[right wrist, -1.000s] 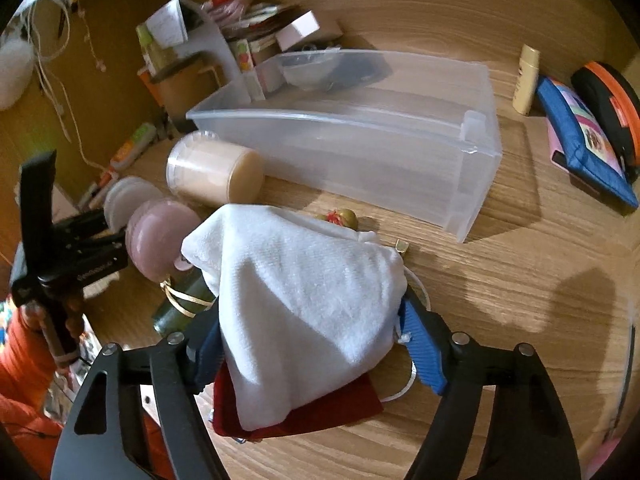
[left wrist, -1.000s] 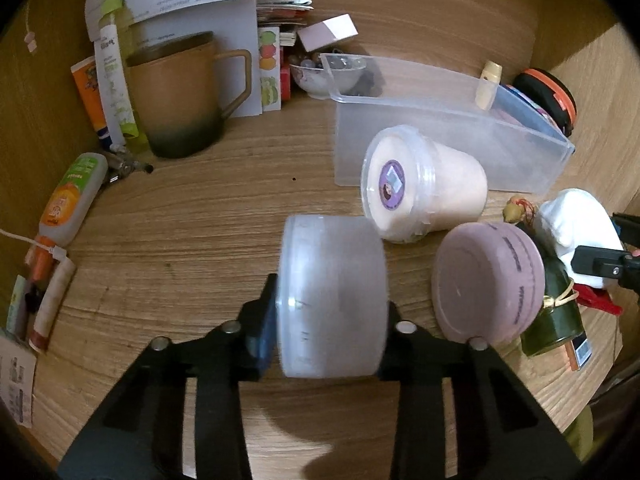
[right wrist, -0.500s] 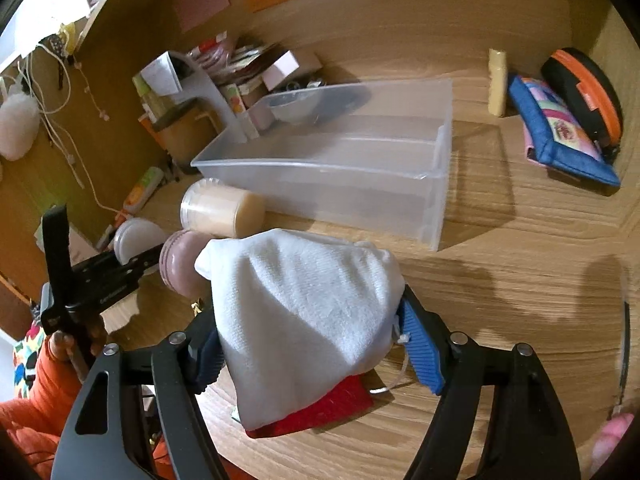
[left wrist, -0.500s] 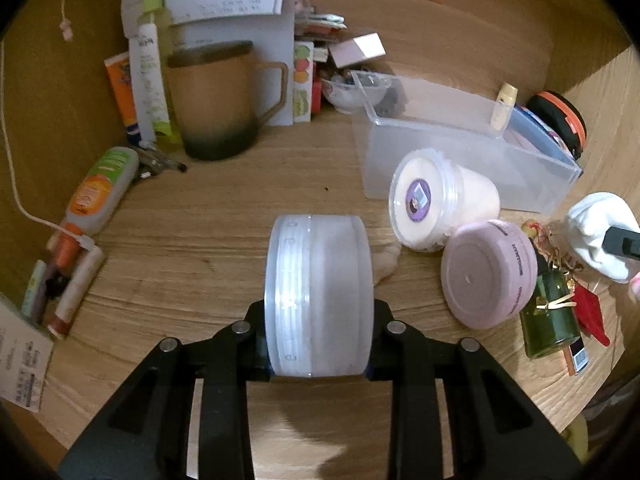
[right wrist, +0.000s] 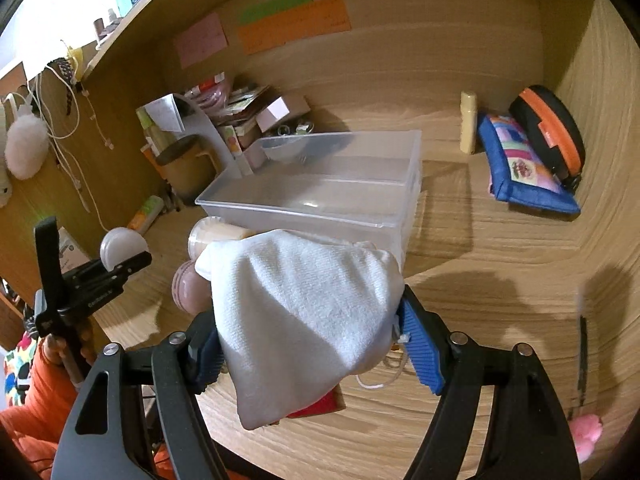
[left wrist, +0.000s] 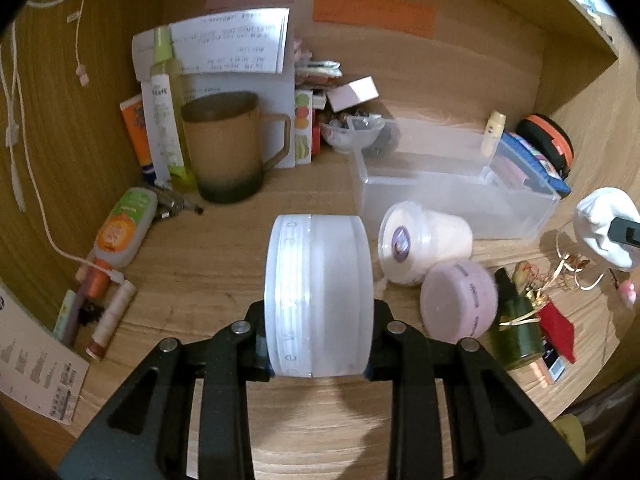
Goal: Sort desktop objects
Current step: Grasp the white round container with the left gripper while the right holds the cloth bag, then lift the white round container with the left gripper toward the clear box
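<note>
Both loads are lifted off the desk (left wrist: 224, 264), carry step. Left gripper (left wrist: 319, 346) is clamped on a frosted white round jar (left wrist: 319, 296), axis running left-right. Right gripper (right wrist: 310, 346) pinches a soft white cloth pouch (right wrist: 304, 312) (sagging near-left). Next move, probably: over the clear plastic bin (right wrist: 320, 188), far side, then release.

A wooden desk (right wrist: 500, 280) sits in a wooden alcove, with a back wall (right wrist: 420, 64) and side wall (left wrist: 60, 128). Coloured notes (left wrist: 372, 10) are on the back wall. A shelf (right wrist: 132, 4) is above.
</note>
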`<state>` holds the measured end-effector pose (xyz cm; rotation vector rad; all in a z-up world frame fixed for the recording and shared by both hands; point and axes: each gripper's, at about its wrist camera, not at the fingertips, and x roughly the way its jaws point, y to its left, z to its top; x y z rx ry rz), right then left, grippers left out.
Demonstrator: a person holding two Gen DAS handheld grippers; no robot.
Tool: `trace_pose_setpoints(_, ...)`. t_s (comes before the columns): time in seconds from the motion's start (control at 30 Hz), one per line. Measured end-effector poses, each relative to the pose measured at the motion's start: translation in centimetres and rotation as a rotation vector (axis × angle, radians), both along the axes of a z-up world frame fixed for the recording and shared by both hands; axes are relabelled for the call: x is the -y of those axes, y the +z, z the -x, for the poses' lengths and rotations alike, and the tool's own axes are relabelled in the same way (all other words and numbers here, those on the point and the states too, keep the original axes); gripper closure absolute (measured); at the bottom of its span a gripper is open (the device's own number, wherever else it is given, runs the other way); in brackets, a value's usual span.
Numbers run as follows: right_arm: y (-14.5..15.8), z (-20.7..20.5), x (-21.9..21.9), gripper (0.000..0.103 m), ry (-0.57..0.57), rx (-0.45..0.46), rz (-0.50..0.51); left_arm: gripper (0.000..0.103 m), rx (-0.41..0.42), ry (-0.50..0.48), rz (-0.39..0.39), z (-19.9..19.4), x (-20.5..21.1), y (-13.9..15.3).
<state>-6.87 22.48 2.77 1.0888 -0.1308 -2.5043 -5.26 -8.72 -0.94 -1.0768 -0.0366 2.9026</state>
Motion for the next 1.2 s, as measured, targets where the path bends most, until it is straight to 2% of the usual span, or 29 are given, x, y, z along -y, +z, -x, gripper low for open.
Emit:
trace_pose_setpoints(0.33, 1.3, 1.1, -1.6, 0.030, -0.011, 0.032, 0.085, 0.074, -0.058, -0.038, -0.005, 0.6, -1.1, 3.0)
trace_pose_setpoints(0.63, 1.4, 3.4, -1.7, 0.030, -0.027, 0.051, 0.098, 0.074, -0.029, -0.110, -0.020, 3.5, -2.6, 3.3)
trace_pose_setpoints(0.7, 1.5, 3.9, -1.5, 0.030, -0.024, 0.047, 0.096, 0.102, -0.033, -0.120, -0.025, 4.2, -2.7, 3.6)
trace_pose_setpoints(0.87, 1.6, 5.1, -1.1, 0.029, -0.012, 0.037, 0.102, 0.102, -0.054, -0.134, -0.014, 5.9, -3.0, 4.9)
trace_pose_setpoints(0.93, 1.4, 5.7, -0.8, 0.029, -0.006, 0.041, 0.099, 0.102, -0.043, -0.136, 0.002, 6.5, -3.0, 4.6)
trace_pose_setpoints(1.0, 1.0, 6.4, -0.4, 0.029, 0.000, 0.053, 0.099, 0.100, -0.021, -0.137, -0.019, 6.5, -2.1, 4.2)
trace_pose_setpoints(1.03, 0.8, 6.6, -0.4, 0.029, 0.003, 0.059, 0.103, 0.095, -0.014, -0.135, -0.032, 6.3, -1.5, 4.0)
trace_pose_setpoints(1.1, 0.5, 7.0, -0.2, 0.029, 0.008, 0.065, 0.105, 0.074, -0.007, -0.118, -0.046, 4.8, 0.1, 3.2)
trace_pose_setpoints(1.13, 0.4, 7.1, -0.2, 0.029, 0.009, 0.065, 0.101, 0.050, -0.005, -0.105, -0.058, 4.0, 0.9, 2.7)
trace_pose_setpoints(1.17, 0.3, 7.3, -0.1, 0.029, 0.013, 0.065, 0.099, 0.033, 0.004, -0.087, -0.087, 2.6, 2.0, 1.9)
trace_pose_setpoints(1.2, 0.2, 7.3, -0.1, 0.029, 0.016, 0.067, 0.101, 0.031, 0.006, -0.081, -0.110, 1.5, 2.8, 1.2)
